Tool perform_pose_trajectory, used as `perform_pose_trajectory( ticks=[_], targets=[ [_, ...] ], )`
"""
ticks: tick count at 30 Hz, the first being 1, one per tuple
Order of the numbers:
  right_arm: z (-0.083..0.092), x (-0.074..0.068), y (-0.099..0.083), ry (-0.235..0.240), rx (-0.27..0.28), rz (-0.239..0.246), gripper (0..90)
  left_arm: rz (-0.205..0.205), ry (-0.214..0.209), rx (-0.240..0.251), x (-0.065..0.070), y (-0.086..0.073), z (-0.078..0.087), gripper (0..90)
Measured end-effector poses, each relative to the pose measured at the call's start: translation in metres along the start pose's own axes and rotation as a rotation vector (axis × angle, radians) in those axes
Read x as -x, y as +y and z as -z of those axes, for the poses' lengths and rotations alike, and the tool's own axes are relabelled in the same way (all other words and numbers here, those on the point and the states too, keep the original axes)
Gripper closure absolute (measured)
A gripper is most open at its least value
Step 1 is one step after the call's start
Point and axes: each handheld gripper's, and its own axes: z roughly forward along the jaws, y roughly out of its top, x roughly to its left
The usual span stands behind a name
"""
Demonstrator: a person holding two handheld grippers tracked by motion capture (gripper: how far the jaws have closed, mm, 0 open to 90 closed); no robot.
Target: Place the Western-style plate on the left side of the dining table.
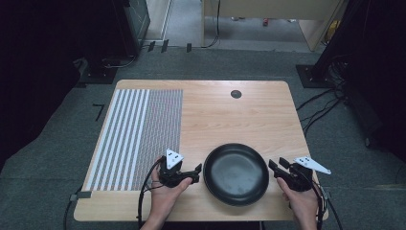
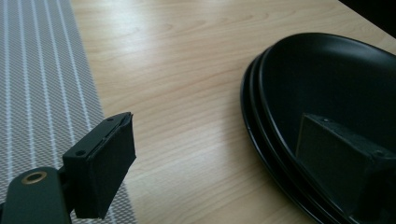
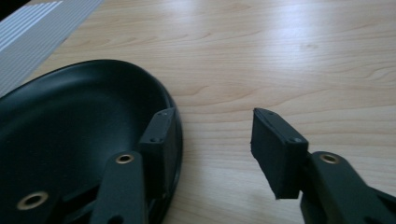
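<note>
— Where is the black bowl (image 1: 236,173)?

— It sits on the worktop (image 1: 225,115), near the near edge and a bit right of the middle, between the two hands. From the left gripper view its edge reads as two rims (image 2: 254,121) one inside the other, so it may be two bowls stacked; I cannot tell for sure.

— And the left gripper (image 1: 194,173)?

— Just beside the bowl's left rim, held in the person's left hand (image 1: 165,191). Its jaws stand wide: one is over the bare wood beside the striped mat (image 1: 136,136), the other is over the bowl's inside. The rim lies between them, and neither pad presses on it.

— The right gripper (image 1: 276,167)?

— At the bowl's right side, in the right hand (image 1: 301,199). In the right gripper view (image 3: 212,140) its jaws are at a middling gap, one over the bowl's rim, the other over bare wood. The rim is in the gap. Whether the inner pad touches it I cannot tell; the outer pad stands apart, so nothing is clamped.

— The mat?

— On the left half of the worktop, well apart from the bowl.
</note>
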Motion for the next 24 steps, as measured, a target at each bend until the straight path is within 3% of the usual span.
perform_pose_trajectory(
  ticks=[10, 13, 17, 24],
  targets=[
    [-0.005, -0.009, -0.004, 0.041, -0.044, -0.044, 66.1, 0.005, -0.046, -0.036, 0.011, -0.006, -0.008, 16.3],
    [-0.005, -0.008, -0.004, 0.055, -0.054, -0.097, 72.5, 0.011, -0.064, -0.042, 0.013, -0.007, -0.009, 27.4],
    [-0.005, -0.009, -0.004, 0.084, -0.077, -0.116, 78.2, 0.024, -0.096, -0.055, 0.015, -0.009, -0.011, 38.4],
    [-0.006, -0.009, -0.006, 0.090, -0.077, -0.133, 83.9, 0.030, -0.155, -0.088, 0.019, -0.013, -0.016, 46.6]
  ],
)
